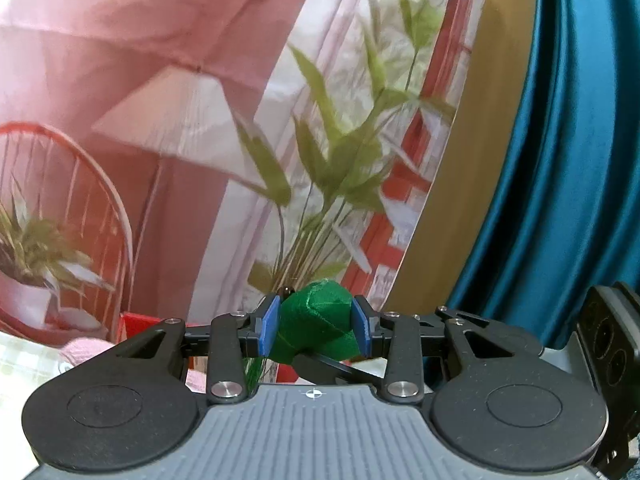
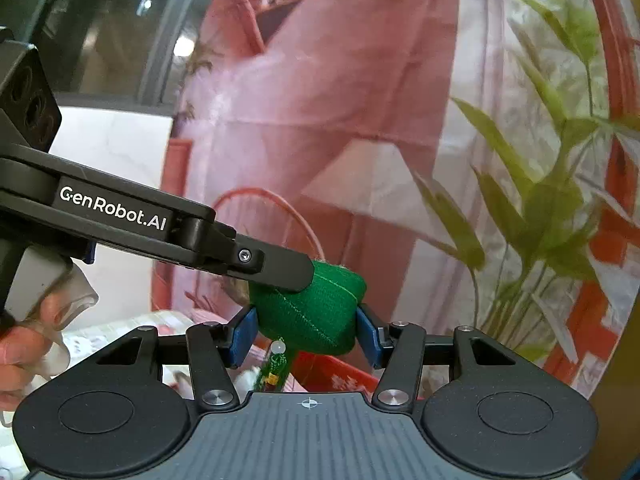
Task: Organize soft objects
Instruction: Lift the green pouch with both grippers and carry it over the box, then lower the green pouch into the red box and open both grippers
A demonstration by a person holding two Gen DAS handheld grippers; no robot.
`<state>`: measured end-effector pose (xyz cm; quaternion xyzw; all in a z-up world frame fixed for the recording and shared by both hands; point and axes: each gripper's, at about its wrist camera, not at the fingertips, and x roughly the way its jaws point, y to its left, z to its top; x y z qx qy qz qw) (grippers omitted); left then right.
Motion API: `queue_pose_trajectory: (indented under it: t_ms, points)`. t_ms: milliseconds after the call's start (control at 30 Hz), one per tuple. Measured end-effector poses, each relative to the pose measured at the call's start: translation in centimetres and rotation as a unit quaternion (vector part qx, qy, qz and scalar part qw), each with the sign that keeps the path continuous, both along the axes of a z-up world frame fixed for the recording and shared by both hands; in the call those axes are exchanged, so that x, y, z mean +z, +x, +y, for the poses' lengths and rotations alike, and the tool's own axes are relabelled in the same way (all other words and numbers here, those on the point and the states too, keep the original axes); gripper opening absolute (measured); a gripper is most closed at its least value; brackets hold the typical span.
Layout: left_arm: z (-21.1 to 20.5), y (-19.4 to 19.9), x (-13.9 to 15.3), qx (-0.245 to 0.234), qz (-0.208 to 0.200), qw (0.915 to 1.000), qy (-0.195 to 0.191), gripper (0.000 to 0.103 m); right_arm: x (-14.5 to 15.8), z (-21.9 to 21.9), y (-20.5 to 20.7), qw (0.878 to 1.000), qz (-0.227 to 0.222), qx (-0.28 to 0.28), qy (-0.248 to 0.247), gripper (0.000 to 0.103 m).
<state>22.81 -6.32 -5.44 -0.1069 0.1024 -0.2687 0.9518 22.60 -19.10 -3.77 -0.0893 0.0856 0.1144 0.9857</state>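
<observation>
Lower centre of both frames: left gripper (image 1: 316,326) and right gripper (image 2: 306,332) each clamp the same green soft toy (image 1: 316,320), blue pads (image 2: 244,332) pressed into its sides. Held aloft between the two tools, equally near each, its long axis is unclear. Beyond, a red box (image 2: 340,372), then a printed backdrop (image 1: 180,80)

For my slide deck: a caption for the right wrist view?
Both grippers, right and left, pinch one green fabric bundle before a printed pink backdrop.
</observation>
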Motion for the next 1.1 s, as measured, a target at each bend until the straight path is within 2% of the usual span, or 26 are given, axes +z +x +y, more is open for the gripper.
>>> queue_pose_trajectory:
  t_ms: [267,533,733,767,800,833,900,1033,1100]
  points:
    - [-0.7,4.2,-3.9,-0.014,0.050,0.9986,0.010,0.041,-3.8,-0.7,3.3,0.997,0.058,-0.045,-0.011,0.049]
    - [1.5,5.9,-5.1,0.032,0.072,0.9967,0.021,0.042,-6.5,-2.1,7.7,0.987,0.137,-0.078,-0.013,0.049]
    - [2.5,6.4,-5.1,0.074,0.081,0.9932,0.041,0.068,-7.5,-3.4,9.7,0.976,0.176,-0.129,0.000,0.054]
    - [2.6,6.4,-5.1,0.077,0.082,0.9927,0.042,0.076,-7.5,-3.6,9.7,0.974,0.175,-0.142,0.002,0.056]
    - [2.6,6.4,-5.0,0.083,0.083,0.9921,0.045,0.083,-7.6,-3.6,9.6,0.973,0.175,-0.152,0.002,0.063]
    - [2.6,6.3,-4.8,0.090,0.082,0.9913,0.050,0.086,-7.6,-3.7,9.5,0.972,0.175,-0.155,0.001,0.071]
    - [2.5,6.0,-4.6,0.102,0.077,0.9900,0.059,0.095,-7.6,-3.9,9.4,0.972,0.174,-0.160,-0.001,0.079]
    - [2.4,5.2,-4.0,0.118,0.073,0.9870,0.080,0.103,-7.0,-4.0,8.3,0.973,0.165,-0.162,0.006,0.097]
    - [2.3,4.8,-3.6,0.125,0.075,0.9853,0.089,0.103,-6.6,-4.0,7.7,0.973,0.160,-0.164,0.012,0.101]
